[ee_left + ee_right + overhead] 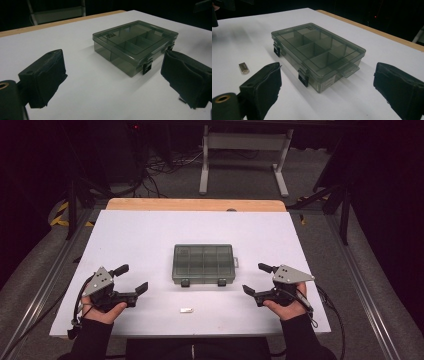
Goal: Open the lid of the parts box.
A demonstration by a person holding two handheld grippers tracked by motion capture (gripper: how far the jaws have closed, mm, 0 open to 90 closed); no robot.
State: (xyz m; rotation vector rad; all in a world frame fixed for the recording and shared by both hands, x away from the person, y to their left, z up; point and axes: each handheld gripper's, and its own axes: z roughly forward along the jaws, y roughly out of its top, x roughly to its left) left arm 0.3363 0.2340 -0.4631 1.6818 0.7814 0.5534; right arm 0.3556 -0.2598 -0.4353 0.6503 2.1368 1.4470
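Grippers [131, 279] [257, 279] flanking closed box [203, 264]

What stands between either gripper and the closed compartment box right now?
Nothing visible. Bare white table lies between the open left gripper, the open right gripper and the compartment box. The small silver piece lies nearer the person, off both paths.
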